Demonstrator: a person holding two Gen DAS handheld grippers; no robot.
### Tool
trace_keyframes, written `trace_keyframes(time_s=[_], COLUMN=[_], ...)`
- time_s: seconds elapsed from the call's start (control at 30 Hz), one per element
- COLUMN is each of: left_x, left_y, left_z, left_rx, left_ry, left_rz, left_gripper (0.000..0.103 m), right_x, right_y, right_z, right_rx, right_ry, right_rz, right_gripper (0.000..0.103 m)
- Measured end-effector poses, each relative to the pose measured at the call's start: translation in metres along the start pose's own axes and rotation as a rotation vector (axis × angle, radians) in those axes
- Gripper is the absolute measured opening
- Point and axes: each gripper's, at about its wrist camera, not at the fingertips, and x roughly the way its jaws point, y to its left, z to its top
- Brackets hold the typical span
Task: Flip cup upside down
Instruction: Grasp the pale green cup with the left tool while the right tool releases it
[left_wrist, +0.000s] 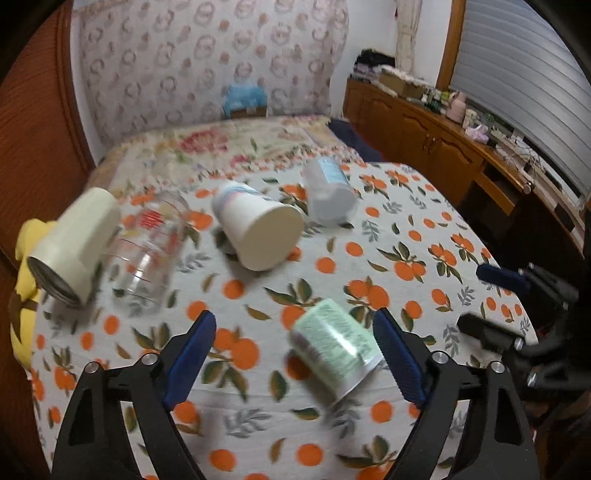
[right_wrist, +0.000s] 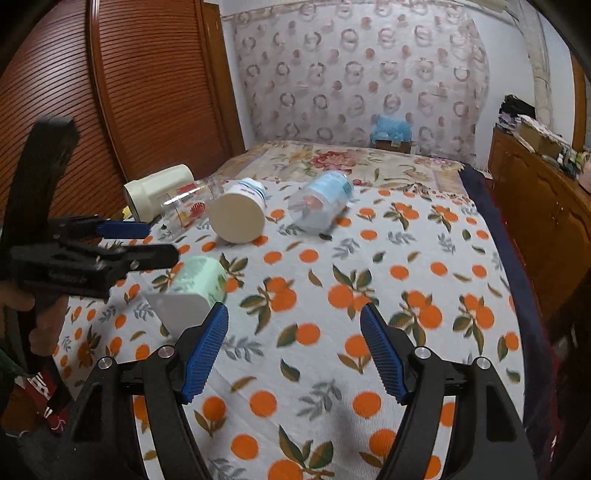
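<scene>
Left wrist view: the left gripper (left_wrist: 295, 332) has its jaws wide apart over the orange-print tablecloth (left_wrist: 369, 258), and a pale green paper cup (left_wrist: 334, 350) lies on its side between the blue pads, closer to the right-hand one and seemingly not yet touched by either. Its mouth points toward the near edge of the table. Further back lie a white paper cup (left_wrist: 258, 227), a translucent plastic cup (left_wrist: 330, 194), a clear printed glass (left_wrist: 151, 251) and a cream canister (left_wrist: 72, 245) by the left edge, all on their sides. The right gripper (left_wrist: 495, 306) shows at the right edge of the table.

Right wrist view: the right gripper (right_wrist: 293, 343) also stands with jaws apart, nothing between them but tablecloth (right_wrist: 406, 258). The green cup (right_wrist: 192, 291) lies near the table's left edge, just beyond this gripper's left pad, with the left gripper (right_wrist: 147, 243) hovering over it, its fingers spread.

Risks, as I judge them: thin paper walls may crumple if the jaws close hard across the body; an off-centre grip near the rim could let the cup slip or swing while being turned; and a nudge from a pad could roll it toward the table's edge.
</scene>
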Motion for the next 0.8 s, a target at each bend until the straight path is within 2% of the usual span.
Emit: trace_keyframes(time_s=[0.13,0.43,0.8], left_x=[0.015,0.042,0.064], left_y=[-0.006,0.000,0.008], left_z=[0.007,0.011,0.010], left_rx=[-0.061,-0.226,-0.319], left_ry=[0.072,0.188,0.285], left_rz=[-0.027,-0.056,-0.071], left_gripper=[0.073,0.063,0.054], right_x=[0.003,0.003,0.004], right_y=[-0.005,-0.002,0.004], right_z=[-0.011,-0.023,-0.022], right_rx=[0.021,0.025,0.023], right_ry=[-0.003,-0.018,-0.019], right_rz=[0.014,0.037,0.047], right_gripper=[0.076,0.076,0.076])
